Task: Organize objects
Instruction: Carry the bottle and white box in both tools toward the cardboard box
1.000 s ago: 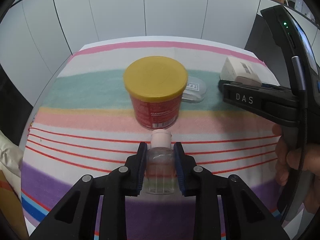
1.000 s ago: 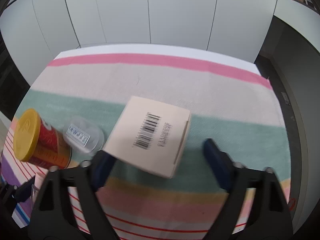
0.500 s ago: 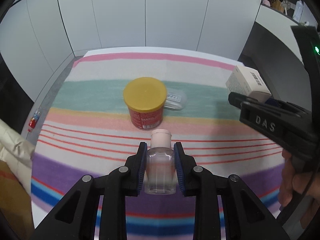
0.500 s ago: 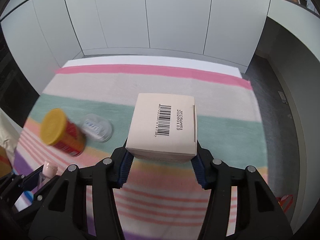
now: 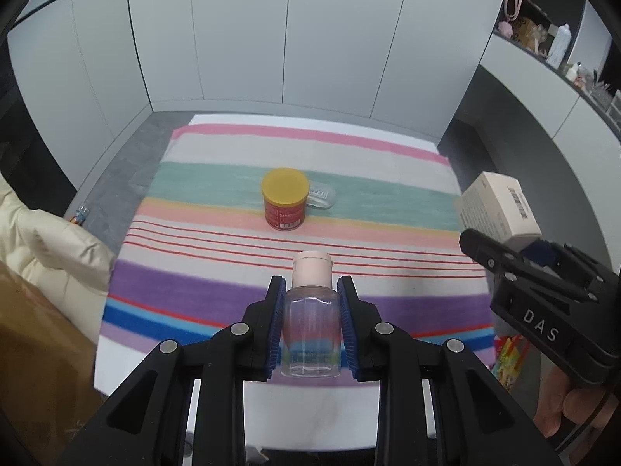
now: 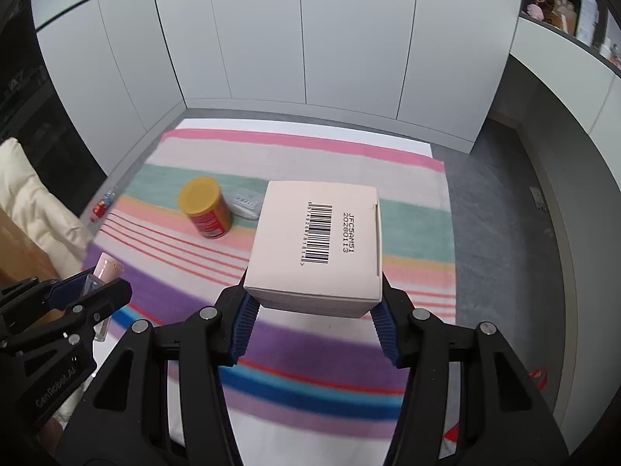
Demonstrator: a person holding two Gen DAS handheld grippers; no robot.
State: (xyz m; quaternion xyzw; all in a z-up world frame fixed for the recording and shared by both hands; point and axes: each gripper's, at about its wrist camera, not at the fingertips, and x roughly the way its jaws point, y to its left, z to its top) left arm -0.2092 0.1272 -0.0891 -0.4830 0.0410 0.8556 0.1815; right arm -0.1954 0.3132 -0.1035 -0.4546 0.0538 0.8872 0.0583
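Left wrist view: we see the left gripper [image 5: 310, 320] clamped on the clear bottle [image 5: 310, 339] above the striped cloth [image 5: 233, 291]. Right wrist view — the right gripper [image 6: 314, 320] pinches the barcoded box [image 6: 314, 248] aloft.

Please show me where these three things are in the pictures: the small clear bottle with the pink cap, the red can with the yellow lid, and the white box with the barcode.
Clear bottle [image 5: 310, 326], left wrist view, on its transparent body.
Red can [image 5: 284, 186], left wrist view, on its yellow lid.
White box [image 6: 316, 239], right wrist view, on its barcode face.
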